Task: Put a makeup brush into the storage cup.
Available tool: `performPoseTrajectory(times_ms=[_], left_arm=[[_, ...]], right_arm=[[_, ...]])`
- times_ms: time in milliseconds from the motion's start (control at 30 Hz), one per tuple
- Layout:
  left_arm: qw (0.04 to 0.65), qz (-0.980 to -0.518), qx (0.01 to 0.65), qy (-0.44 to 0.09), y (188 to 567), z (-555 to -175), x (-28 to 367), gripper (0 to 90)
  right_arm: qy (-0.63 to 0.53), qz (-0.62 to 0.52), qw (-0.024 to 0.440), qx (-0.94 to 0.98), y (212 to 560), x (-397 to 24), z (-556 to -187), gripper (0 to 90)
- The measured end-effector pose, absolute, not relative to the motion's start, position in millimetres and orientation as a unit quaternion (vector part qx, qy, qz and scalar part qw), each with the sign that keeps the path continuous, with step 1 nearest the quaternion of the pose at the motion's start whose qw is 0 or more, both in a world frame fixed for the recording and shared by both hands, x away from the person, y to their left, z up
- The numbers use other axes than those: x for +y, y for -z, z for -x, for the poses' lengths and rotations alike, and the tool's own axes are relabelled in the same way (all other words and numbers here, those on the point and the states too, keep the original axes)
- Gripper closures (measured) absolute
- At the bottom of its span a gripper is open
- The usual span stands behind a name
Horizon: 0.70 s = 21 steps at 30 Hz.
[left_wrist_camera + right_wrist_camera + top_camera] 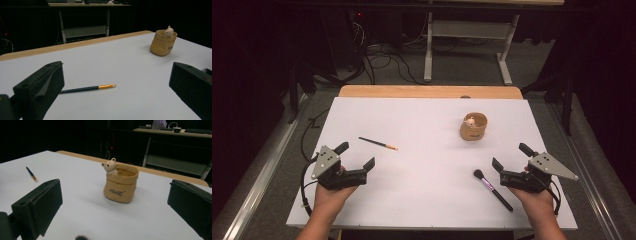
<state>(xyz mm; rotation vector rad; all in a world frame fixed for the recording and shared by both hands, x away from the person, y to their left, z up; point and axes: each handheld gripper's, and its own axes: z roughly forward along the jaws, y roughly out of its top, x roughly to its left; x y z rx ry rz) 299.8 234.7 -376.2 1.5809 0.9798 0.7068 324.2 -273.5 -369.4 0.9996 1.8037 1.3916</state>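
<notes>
Forearms enter at the bottom edge of the high view, cut off by the frame, each hand carrying a hand-held gripper over the near part of the white tabletop (427, 200). Left hand-held gripper (357, 156): jaws spread wide with nothing between them, held above the surface near the left edge. Right hand-held gripper (511, 157): likewise released, jaws well apart and empty, near the right edge.

Just beside the right hand-held gripper, toward the middle of the tabletop, lies the makeup brush (492, 189), a dark handle with a black bristle head pointing up-left (in the right gripper view a blurred tuft (81, 237) at the bottom edge is all that can be made out of it). It touches neither jaw.

Farther in, ahead of the left hand-held gripper, lies the thin brush (378, 143), dark-handled with a gold ferrule and pale tip; in the left gripper view its handle end is hidden behind one jaw (87, 88).

Beyond, right of centre, stands the tan pouch-shaped pot (473, 126), upright, a small bear figure (110, 167) peeking over its rim. Lettering on its front is too small to read, and its inside cannot be seen.

Farthest: a wooden edge (430, 91), then a dim floor with cables and a grey table frame (467, 45).
</notes>
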Motion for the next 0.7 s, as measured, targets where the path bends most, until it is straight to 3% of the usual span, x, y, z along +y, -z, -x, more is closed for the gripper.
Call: performPoseTrajectory(times_ms=[700], left_arm=[[0.550,-0.661,0.417,-0.294,376.3,-299.4,234.0,0.6]], right_arm=[[-0.528,-0.378,0.320,0.690,372.0,-273.5,-326.6,1.1]])
